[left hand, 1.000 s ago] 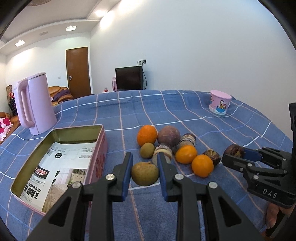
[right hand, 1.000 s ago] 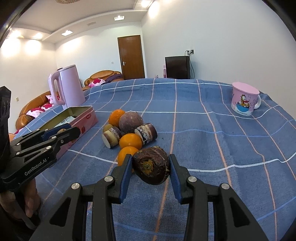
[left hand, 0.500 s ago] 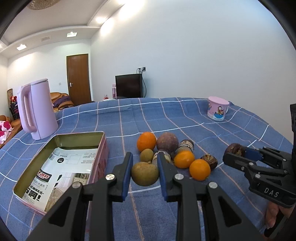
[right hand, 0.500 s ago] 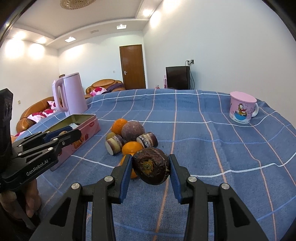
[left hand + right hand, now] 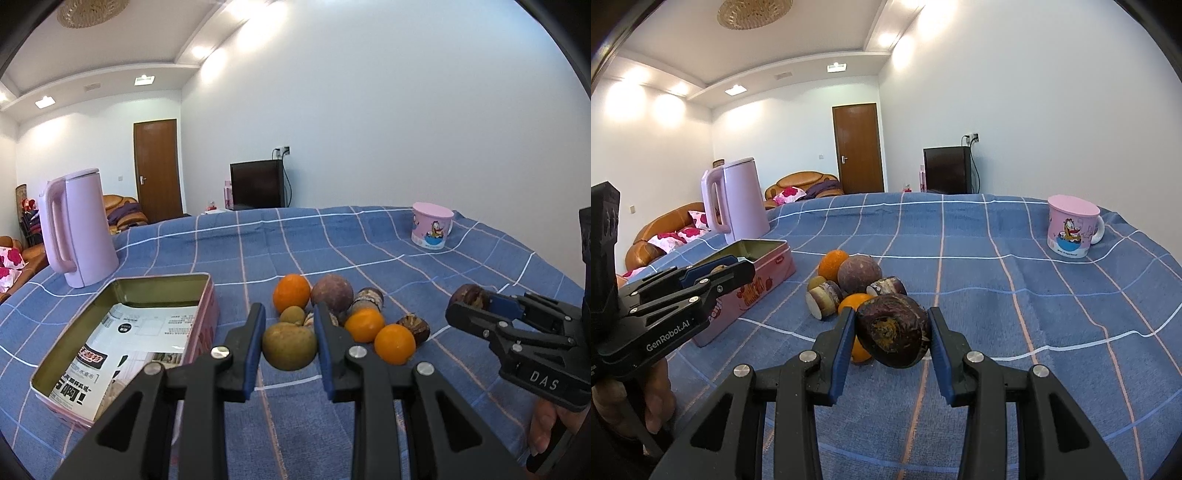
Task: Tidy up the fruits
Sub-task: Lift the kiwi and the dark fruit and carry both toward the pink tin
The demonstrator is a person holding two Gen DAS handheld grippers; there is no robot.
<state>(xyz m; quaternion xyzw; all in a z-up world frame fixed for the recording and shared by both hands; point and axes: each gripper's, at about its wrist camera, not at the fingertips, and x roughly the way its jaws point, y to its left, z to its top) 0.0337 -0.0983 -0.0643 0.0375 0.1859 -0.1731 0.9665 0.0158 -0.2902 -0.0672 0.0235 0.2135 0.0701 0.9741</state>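
Note:
My left gripper [image 5: 289,345] is shut on a green-brown fruit [image 5: 290,345] and holds it above the blue cloth, just right of the open pink tin [image 5: 162,282]. My right gripper [image 5: 892,330] is shut on a dark brown-purple fruit [image 5: 893,334], lifted in front of the fruit pile. The pile holds oranges [image 5: 291,292], a round purple fruit [image 5: 331,293], a small green fruit [image 5: 292,315] and cut dark pieces [image 5: 370,297]. In the left wrist view the right gripper [image 5: 465,308] shows at the right with its fruit [image 5: 468,295]. In the right wrist view the left gripper [image 5: 738,269] shows at the left, beside the tin [image 5: 764,258].
A pink kettle [image 5: 75,232] stands behind the tin at the back left. A pink cartoon mug [image 5: 431,225] stands at the back right. The tin has printed paper [image 5: 122,343] on its floor. A blue checked cloth [image 5: 997,266] covers the table.
Both grippers have risen with their fruits, so the pile and table sit lower in both views. Both grips are unchanged.

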